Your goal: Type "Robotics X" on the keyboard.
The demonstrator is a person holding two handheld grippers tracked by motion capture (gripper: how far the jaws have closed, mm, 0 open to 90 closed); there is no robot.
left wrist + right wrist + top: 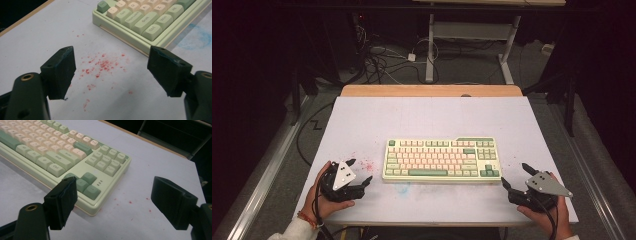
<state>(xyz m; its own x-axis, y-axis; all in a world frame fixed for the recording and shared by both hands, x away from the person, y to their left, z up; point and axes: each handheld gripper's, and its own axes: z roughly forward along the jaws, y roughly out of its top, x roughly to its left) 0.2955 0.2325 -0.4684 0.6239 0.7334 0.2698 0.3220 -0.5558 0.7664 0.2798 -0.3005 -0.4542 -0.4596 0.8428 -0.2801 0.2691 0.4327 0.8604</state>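
Table (362, 115) with a pale lilac top fills my high view, a strip of bare wood showing along its far edge and tangled cables on the floor beyond. Near the middle of the top, a little toward my side, lies the keyboard (442, 159), a green-and-cream board with a green space bar, set square to the table edge and flat on the surface. I hold the left gripper (362, 171) at the near left, just beside the keyboard's left end but apart from it, its grey three-cornered plate facing up; its jaws stand wide with nothing between them. In the left gripper view the keyboard's (147, 22) lower left corner sits ahead and to the right of those jaws, and a scatter of red specks (102, 66) marks the tabletop between them. The right gripper (513, 176) rests in my other hand at the near right, close to the keyboard's right end without touching it, jaws likewise spread wide and empty. In the right gripper view the arrow keys (86, 183) lie just past the left jaw. A faint blue smudge (403, 187) stains the top in front of the keyboard.
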